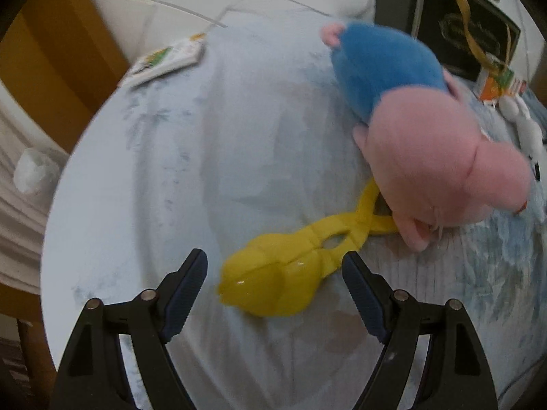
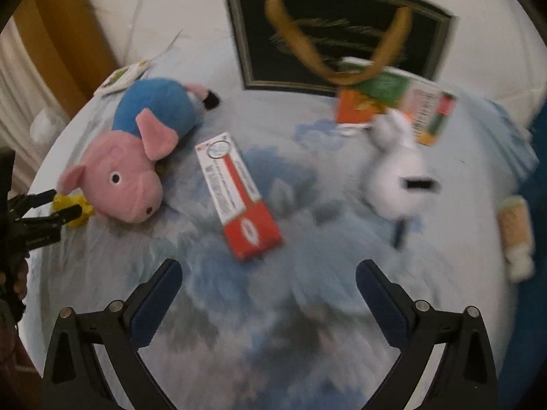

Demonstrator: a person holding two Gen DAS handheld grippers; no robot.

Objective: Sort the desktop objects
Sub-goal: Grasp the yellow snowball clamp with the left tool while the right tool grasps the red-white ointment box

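Observation:
A yellow plastic clip toy (image 1: 287, 273) lies on the pale blue cloth, its handles tucked under a pink and blue plush pig (image 1: 430, 136). My left gripper (image 1: 275, 270) is open, its jaws on either side of the toy's rounded head, not closed on it. In the right wrist view the pig (image 2: 130, 171) lies at the left, a red and white box (image 2: 239, 198) in the middle, and a white plush (image 2: 396, 167) to the right. My right gripper (image 2: 268, 280) is open and empty just short of the red box. The left gripper (image 2: 65, 205) shows at the far left by the yellow toy (image 2: 77, 210).
A black gift bag with gold handles (image 2: 342, 34) lies at the back. An orange and green carton (image 2: 393, 109) sits near it. A flat packet (image 1: 164, 61) lies at the table's far left edge. A beige plush (image 2: 516, 235) lies at the right edge.

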